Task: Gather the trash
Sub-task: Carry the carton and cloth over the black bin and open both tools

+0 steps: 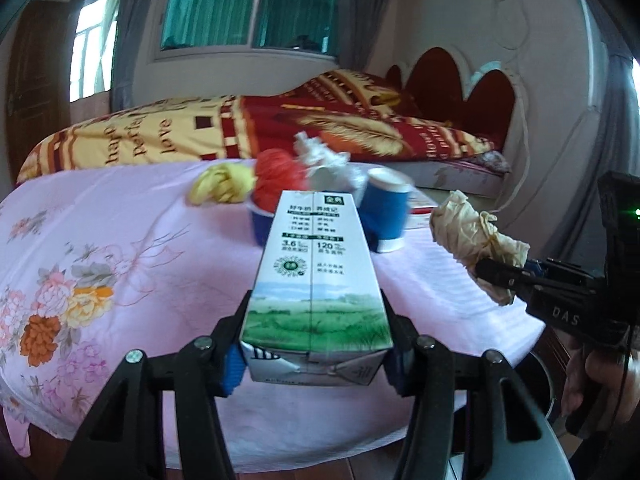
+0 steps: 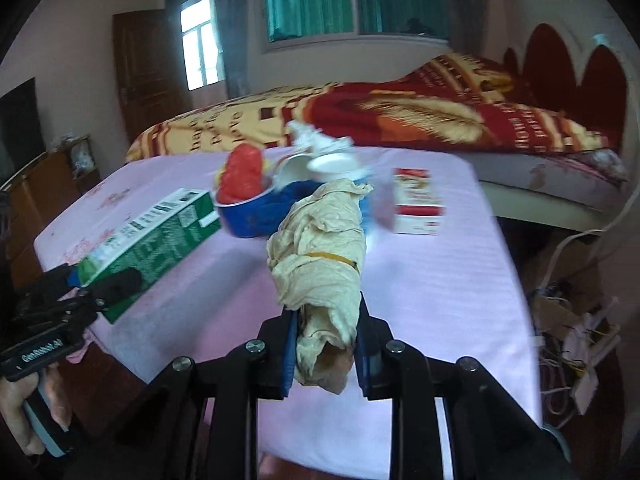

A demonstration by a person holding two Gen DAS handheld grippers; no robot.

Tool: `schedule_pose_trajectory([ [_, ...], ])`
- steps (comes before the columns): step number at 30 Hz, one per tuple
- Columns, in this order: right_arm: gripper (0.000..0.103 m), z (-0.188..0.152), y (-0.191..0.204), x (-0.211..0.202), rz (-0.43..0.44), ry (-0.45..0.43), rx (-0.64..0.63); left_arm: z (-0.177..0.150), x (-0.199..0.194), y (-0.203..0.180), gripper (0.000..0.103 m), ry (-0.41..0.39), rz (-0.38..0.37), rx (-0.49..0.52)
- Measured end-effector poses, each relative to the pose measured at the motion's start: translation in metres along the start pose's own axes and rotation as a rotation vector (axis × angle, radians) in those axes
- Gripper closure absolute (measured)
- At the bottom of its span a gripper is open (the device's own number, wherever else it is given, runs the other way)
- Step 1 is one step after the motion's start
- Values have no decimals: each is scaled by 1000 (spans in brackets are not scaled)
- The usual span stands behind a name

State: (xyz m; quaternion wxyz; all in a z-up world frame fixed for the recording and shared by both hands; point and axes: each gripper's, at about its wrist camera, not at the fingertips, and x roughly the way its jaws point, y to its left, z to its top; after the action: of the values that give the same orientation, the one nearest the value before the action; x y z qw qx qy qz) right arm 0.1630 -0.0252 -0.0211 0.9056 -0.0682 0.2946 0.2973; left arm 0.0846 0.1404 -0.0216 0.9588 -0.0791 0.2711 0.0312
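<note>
In the left wrist view, the left gripper point(image 1: 316, 344) was clamped on a milk carton point(image 1: 316, 280) above the pink tablecloth point(image 1: 120, 240), with blue paper cups point(image 1: 386, 216) beyond. In the right wrist view, the right gripper point(image 2: 325, 344) pinched a crumpled beige paper wad point(image 2: 320, 272) over the cloth, near a red-and-white box point(image 2: 416, 200).

Table point(image 2: 440, 288) covered by a pink floral cloth point(image 1: 80, 264). Ahead of both grippers, at mid-table: blue paper cups point(image 1: 386, 212) holding crumpled trash. Ahead and right of the right gripper: a red-and-white box point(image 2: 416, 204), lying flat.
</note>
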Motion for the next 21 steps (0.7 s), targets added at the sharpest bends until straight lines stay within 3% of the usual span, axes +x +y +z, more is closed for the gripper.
schedule_pose_trajectory([
  [13, 77, -45, -93, -91, -190, -29, 137, -3, 3, -97, 47, 0, -203, 119],
  [21, 77, -84, -144, -130, -284, -3, 217, -16, 5, -165, 47, 31, -336, 213],
])
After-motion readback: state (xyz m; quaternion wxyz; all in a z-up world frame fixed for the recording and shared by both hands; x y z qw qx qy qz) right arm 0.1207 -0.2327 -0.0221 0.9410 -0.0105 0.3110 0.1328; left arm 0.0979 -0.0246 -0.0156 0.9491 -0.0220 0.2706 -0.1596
